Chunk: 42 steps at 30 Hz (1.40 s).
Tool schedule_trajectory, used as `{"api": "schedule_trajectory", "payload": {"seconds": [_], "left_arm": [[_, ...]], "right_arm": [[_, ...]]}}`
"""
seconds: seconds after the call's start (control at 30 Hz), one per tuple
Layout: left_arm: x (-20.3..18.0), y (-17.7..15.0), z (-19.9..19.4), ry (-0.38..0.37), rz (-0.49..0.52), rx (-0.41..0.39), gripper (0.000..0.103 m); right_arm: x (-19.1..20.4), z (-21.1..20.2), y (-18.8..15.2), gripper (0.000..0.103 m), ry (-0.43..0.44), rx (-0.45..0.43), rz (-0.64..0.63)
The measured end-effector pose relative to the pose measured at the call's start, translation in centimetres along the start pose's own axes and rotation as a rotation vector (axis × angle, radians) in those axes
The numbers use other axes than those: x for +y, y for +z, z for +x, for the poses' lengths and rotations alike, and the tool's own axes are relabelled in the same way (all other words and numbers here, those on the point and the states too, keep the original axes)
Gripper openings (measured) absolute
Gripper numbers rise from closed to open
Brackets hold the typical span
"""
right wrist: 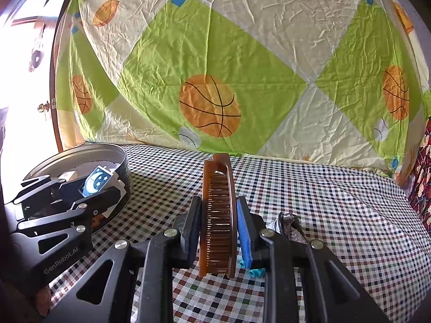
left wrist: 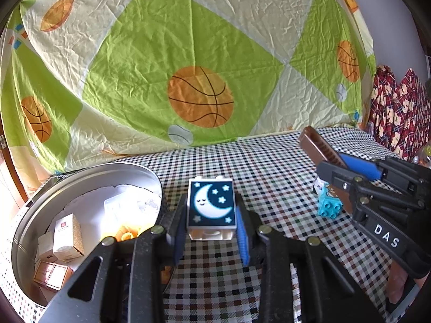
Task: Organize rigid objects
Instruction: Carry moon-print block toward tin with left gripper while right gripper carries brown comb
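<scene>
Leftmost, a round silver metal tin (left wrist: pixel 89 177) sits on the checked tablecloth (left wrist: pixel 269 161), holding small white and brown cardboard boxes (left wrist: pixel 66 232) and crumpled white paper. Just right of the tin, the left gripper (left wrist: pixel 211 231) has its jaws clamped narrowly on a white toy building block with a crescent moon and stars printed on a dark blue face (left wrist: pixel 211 206); the block is raised off the cloth, close beside the tin's rim. Farther right, a small turquoise studded toy brick (left wrist: pixel 330 208) lies on the cloth, partly behind the right gripper (right wrist: pixel 218 231). That gripper's jaws are pressed against both sides of a translucent brown plastic comb-like hair clip (right wrist: pixel 218 215), which stands on edge between the blue pads, its curved end pointing away from the camera. Beside the right finger, a grey patterned fabric item (right wrist: pixel 289 224) rests on the cloth. Behind everything hangs a wrinkled green and cream sheet printed with orange basketballs (left wrist: pixel 199 53).
</scene>
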<state>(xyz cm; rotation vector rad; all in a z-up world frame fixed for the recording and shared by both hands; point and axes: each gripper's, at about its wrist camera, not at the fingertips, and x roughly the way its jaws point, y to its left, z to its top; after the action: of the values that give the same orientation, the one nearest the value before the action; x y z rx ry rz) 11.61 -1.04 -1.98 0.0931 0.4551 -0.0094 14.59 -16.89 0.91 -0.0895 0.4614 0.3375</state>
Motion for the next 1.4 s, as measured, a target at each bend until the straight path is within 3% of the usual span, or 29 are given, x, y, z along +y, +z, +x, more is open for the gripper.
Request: {"api": "schedule_trajectory", "payload": {"seconds": [1.17,1.4], "left_arm": [[1.2,-0.3,-1.5,0.004,-0.047,-0.037,0.03],[1.8,-0.6,-1.8,0.006,-0.065,-0.028,0.03]], "right_arm": [[2.0,-1.8,0.2,0.028,0.026,-0.086,-0.045],[2.2,-1.7,0.3,0.028,0.065,-0.089,-0.042]]}}
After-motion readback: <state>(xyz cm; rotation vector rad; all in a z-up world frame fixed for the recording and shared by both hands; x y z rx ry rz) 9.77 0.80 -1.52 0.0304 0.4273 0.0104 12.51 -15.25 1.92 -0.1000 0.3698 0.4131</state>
